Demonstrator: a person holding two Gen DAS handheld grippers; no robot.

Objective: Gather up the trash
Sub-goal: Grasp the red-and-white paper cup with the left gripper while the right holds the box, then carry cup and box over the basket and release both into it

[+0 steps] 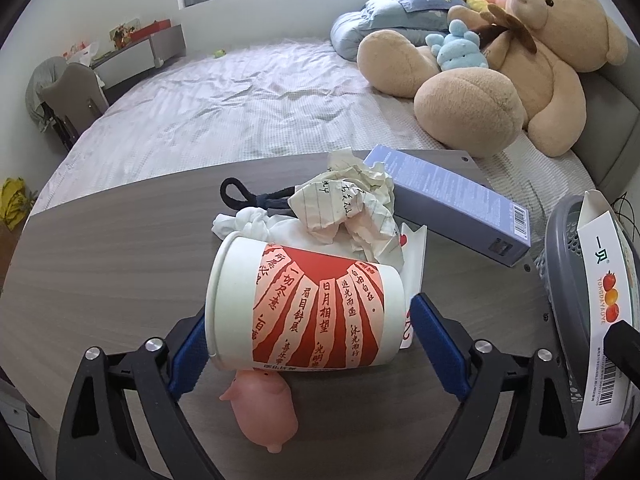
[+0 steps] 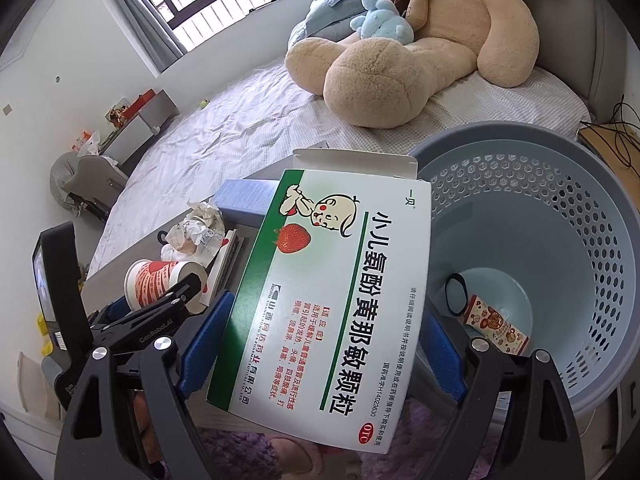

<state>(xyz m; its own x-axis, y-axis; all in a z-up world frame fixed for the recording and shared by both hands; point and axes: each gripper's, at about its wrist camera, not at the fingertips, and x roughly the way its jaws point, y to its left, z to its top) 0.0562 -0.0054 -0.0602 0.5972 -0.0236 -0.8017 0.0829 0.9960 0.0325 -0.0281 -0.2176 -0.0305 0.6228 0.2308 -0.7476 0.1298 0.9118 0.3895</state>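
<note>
Left wrist view: the left gripper point(image 1: 308, 340) straddles a paper cup point(image 1: 304, 308) lying on its side on the counter point(image 1: 100, 248), low in the centre of the frame. Its blue pads flank the cup's rim and base; the right-hand pad shows a sliver of gap, so the cup looks bracketed but not yet squeezed. No earlier picture bears on whether the jaws are travelling. A pink toy pig point(image 1: 264, 408) lies just under the cup, and crumpled paper point(image 1: 344, 200) sits behind it, beside a long purple box point(image 1: 452, 204).

Right wrist view: the right gripper point(image 2: 320, 344) is clamped on a white medicine box point(image 2: 328, 300) filling the centre of the frame, held just left of the grey-blue basket point(image 2: 600, 240), which already contains a small carton point(image 2: 496, 324) at lower right.

Two steps seem to run together: the box awaits dropping, the cup awaits grasping. Next, the right hand likely must carry the box rightwards over the basket's mouth and release; the left should close gently, since a thin cup crushes, and avoid pinching the pig.
</note>
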